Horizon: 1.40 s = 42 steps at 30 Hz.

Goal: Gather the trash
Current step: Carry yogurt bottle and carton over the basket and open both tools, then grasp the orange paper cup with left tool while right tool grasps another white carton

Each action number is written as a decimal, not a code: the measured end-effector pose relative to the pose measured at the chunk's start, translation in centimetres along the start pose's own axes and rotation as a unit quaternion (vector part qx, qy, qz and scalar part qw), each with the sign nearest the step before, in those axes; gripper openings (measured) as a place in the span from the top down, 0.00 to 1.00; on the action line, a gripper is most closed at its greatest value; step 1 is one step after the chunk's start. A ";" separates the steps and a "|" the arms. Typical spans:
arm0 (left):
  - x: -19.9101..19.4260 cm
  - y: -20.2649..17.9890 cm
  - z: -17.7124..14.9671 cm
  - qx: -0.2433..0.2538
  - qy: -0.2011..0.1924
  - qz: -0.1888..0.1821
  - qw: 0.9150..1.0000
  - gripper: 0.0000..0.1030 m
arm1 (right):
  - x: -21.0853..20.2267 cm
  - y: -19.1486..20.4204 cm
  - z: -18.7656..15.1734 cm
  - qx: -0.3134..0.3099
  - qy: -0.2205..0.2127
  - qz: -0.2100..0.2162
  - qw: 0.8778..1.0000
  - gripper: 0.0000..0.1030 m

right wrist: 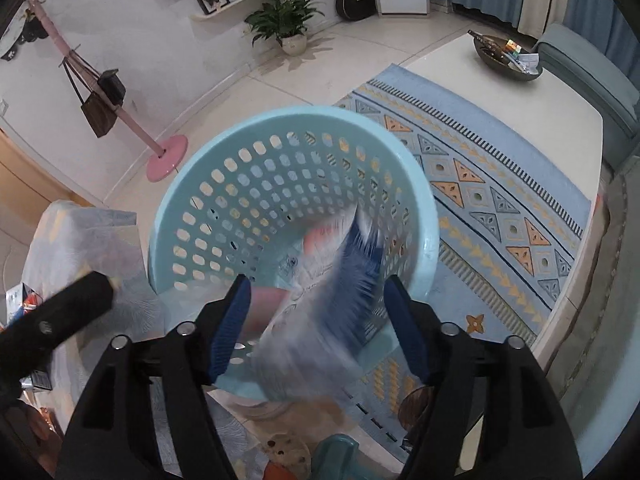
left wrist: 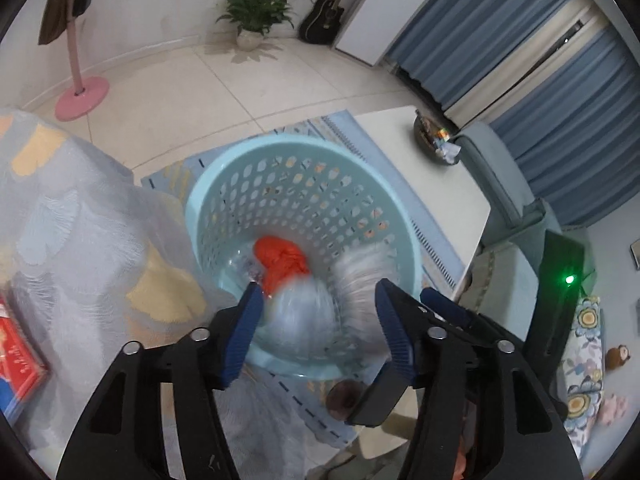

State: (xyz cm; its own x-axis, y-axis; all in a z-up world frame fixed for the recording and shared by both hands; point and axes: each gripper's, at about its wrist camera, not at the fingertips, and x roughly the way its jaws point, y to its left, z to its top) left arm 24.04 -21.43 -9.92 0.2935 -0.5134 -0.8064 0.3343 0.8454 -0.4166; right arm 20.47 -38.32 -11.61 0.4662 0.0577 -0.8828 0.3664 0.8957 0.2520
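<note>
Grippers both over the basket (right wrist: 208, 184), jaws spread. Right gripper (right wrist: 316, 320) has nothing clamped; a blurred blue-and-white packet (right wrist: 336, 300) sits between its fingers but apart from both pads, and the smear suggests it's dropping into the basket. Left gripper (left wrist: 320, 320) is likewise released, with a pale blurred wad (left wrist: 300, 316) under it inside the rim. We can't tell what either blurred piece is.

Other trash: an orange bag (left wrist: 284, 260) lies on the basket floor, next to some clear plastic.

We judge both tools are parked above the opening so released items fall inside rather than on the rug (right wrist: 500, 184). The basket stands on that rug, just beside the cloth-covered furniture (left wrist: 72, 240) on the left and near the white table (right wrist: 552, 96).

Still out there: the dish (right wrist: 508, 60) on the table holds small mixed items, possibly more trash, too small to confirm. A red box (left wrist: 20, 356) lies at the left edge on the cloth.

Risk: light wrappers could catch the rim.
</note>
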 end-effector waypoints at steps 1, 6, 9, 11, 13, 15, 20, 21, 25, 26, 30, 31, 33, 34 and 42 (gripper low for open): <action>-0.7 0.0 0.1 0.003 -0.007 -0.002 1.000 0.41 | -0.3 0.0 0.0 0.000 -0.002 0.000 1.000 0.36; -3.7 0.1 -0.4 -0.005 -0.034 -0.018 0.999 0.38 | -2.2 0.5 -0.4 0.002 -0.015 0.015 1.000 0.36; -5.6 0.2 -0.9 -0.005 -0.053 -0.019 0.998 0.38 | -3.7 1.9 -1.0 -0.012 -0.023 0.029 0.999 0.36; -7.6 0.7 -1.5 -0.007 -0.071 -0.018 0.997 0.38 | -4.8 3.1 -1.3 -0.026 -0.031 0.036 0.999 0.36; -9.4 1.3 -2.0 -0.012 -0.087 -0.021 0.996 0.38 | -6.5 4.9 -1.8 -0.048 -0.045 0.048 0.997 0.36; -11.5 2.0 -2.5 -0.017 -0.105 -0.021 0.994 0.38 | -8.2 6.8 -2.1 -0.069 -0.060 0.061 0.994 0.36; -17.8 4.4 -4.2 -0.020 -0.163 0.007 0.986 0.38 | -12.2 11.8 -3.3 -0.125 -0.100 0.092 0.983 0.36; -19.1 4.9 -4.6 -0.020 -0.177 0.017 0.984 0.35 | -13.0 13.1 -3.6 -0.137 -0.108 0.105 0.979 0.36; -23.5 7.0 -6.3 -0.023 -0.222 0.059 0.973 0.32 | -14.7 16.5 -4.6 -0.171 -0.127 0.139 0.967 0.34; -24.5 7.8 -6.4 -0.025 -0.230 0.072 0.970 0.32 | -15.0 17.6 -4.9 -0.180 -0.129 0.149 0.964 0.32; -27.9 11.8 -7.7 -0.044 -0.257 0.124 0.957 0.32 | -14.5 20.9 -5.8 -0.204 -0.120 0.165 0.958 0.29; -28.4 13.0 -7.9 -0.049 -0.259 0.134 0.955 0.32 | -14.1 21.6 -6.0 -0.206 -0.114 0.168 0.957 0.27; -29.2 15.1 -8.1 -0.062 -0.259 0.151 0.952 0.32 | -13.2 23.3 -6.3 -0.205 -0.099 0.178 0.957 0.23; -29.4 16.5 -8.3 -0.074 -0.258 0.159 0.950 0.32 | -12.7 23.9 -6.4 -0.201 -0.090 0.184 0.958 0.22; -27.7 24.4 -8.3 -0.137 -0.225 0.162 0.951 0.32 | -5.7 25.8 -6.5 -0.044 0.066 0.220 0.972 0.19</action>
State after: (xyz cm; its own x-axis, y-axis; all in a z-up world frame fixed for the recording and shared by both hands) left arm 16.65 14.60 -1.20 0.7161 -0.1782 -0.6749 -0.0669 0.9449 -0.3204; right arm 22.08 -12.72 -2.69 0.4533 0.4948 -0.7414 0.0817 0.8052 0.5874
